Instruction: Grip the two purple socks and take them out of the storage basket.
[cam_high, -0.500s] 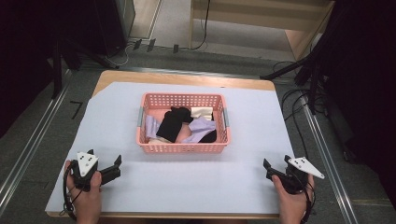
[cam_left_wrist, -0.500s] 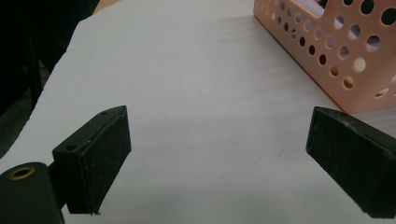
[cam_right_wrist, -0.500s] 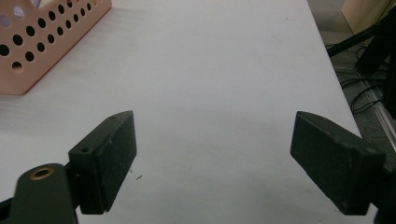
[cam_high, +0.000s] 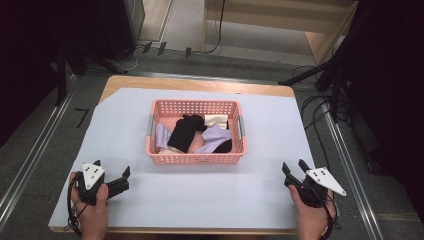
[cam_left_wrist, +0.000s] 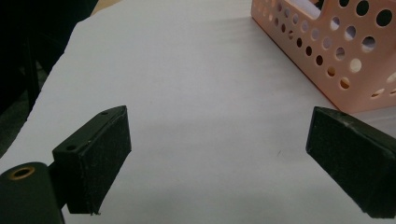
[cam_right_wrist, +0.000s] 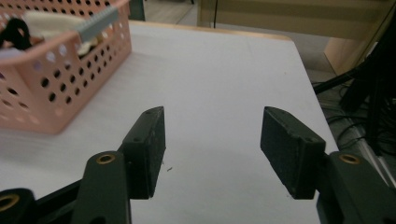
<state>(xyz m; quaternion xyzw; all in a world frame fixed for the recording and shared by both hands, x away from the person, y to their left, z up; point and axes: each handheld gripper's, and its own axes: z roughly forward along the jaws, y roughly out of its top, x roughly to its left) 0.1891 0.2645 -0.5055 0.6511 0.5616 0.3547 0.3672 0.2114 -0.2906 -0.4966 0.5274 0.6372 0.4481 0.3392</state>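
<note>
A pink perforated basket (cam_high: 195, 158) stands in the middle of the white-covered table (cam_high: 270, 140). In it lie a black cloth (cam_high: 186, 132), lavender cloths (cam_high: 216, 136) and a cream one (cam_high: 216, 120). My left gripper (cam_high: 113, 168) rests open near the front left corner, held by a hand, nothing between its jaws. In the left gripper view the left gripper (cam_left_wrist: 217, 149) is wide open over bare sheet, with the basket (cam_left_wrist: 327, 51) ahead to the right. My right gripper (cam_high: 294, 166) is open at the front right; in its own view the right gripper (cam_right_wrist: 212, 140) is open and holds nothing, the basket (cam_right_wrist: 51, 88) to its left.
The wooden table edge (cam_high: 200, 83) shows at the back. Metal rails (cam_high: 30, 155) run along the floor on the left, and cables (cam_high: 320, 107) lie on the floor to the right. A wooden cabinet (cam_high: 300, 30) stands beyond the table.
</note>
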